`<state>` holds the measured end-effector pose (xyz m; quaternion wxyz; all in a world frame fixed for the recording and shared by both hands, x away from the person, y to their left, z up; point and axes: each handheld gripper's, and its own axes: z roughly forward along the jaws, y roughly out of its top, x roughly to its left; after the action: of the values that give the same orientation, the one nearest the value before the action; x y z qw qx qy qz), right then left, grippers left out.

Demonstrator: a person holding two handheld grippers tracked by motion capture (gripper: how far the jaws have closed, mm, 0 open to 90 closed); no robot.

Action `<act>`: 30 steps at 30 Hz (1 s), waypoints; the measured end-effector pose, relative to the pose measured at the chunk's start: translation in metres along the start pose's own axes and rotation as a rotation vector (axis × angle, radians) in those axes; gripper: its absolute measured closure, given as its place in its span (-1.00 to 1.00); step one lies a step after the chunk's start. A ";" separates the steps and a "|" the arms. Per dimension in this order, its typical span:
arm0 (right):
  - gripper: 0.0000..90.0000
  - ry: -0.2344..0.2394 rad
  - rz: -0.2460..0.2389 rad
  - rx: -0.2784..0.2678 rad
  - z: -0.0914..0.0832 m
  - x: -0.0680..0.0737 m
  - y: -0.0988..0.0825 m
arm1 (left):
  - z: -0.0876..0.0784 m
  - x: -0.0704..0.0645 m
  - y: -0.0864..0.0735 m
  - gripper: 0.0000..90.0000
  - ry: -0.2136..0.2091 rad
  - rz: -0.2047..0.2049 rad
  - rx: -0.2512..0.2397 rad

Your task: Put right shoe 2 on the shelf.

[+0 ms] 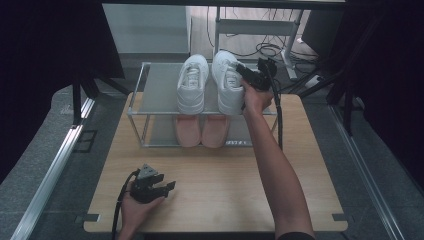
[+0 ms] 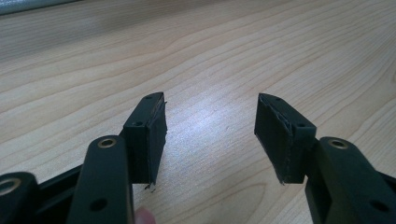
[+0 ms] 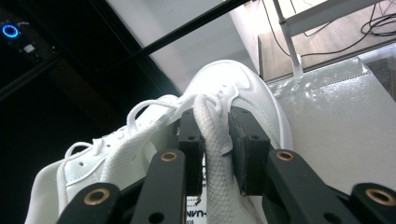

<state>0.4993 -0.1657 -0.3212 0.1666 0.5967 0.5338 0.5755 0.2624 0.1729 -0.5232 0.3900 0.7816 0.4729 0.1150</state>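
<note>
We have the right gripper (image 1: 248,75) up at the shoe rack (image 1: 137,90), which stands at the twelve o'clock end of the desk (image 1: 220,185). On the rack's top shelf sit two white sneakers side by side, toes pointing away from us; the right white sneaker (image 1: 228,82) is the one we are working on. In the right gripper view the jaws straddle its tongue (image 3: 215,154), the padded strip rising between them, and it looks like the pads touch it only loosely, so we read this as letting go with the shoe set down, though we cannot tell for sure. The left white sneaker (image 1: 193,84) lies just beside it at nine o'clock, the pair squared up. Below, a pair of pink shoes (image 1: 201,131) fills the lower shelf.

Our left gripper (image 1: 159,187) rests low on the desk near six o'clock, jaws released and holding nothing, parked out of the way.
</note>
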 end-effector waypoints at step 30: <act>0.41 0.130 -0.078 0.012 -0.018 -0.005 0.007 | 0.001 -0.001 0.000 -0.01 0.000 0.004 0.005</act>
<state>0.4881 -0.1797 -0.3125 0.1503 0.5379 0.5695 0.6031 0.2624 0.1712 -0.5240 0.3878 0.7835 0.4719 0.1146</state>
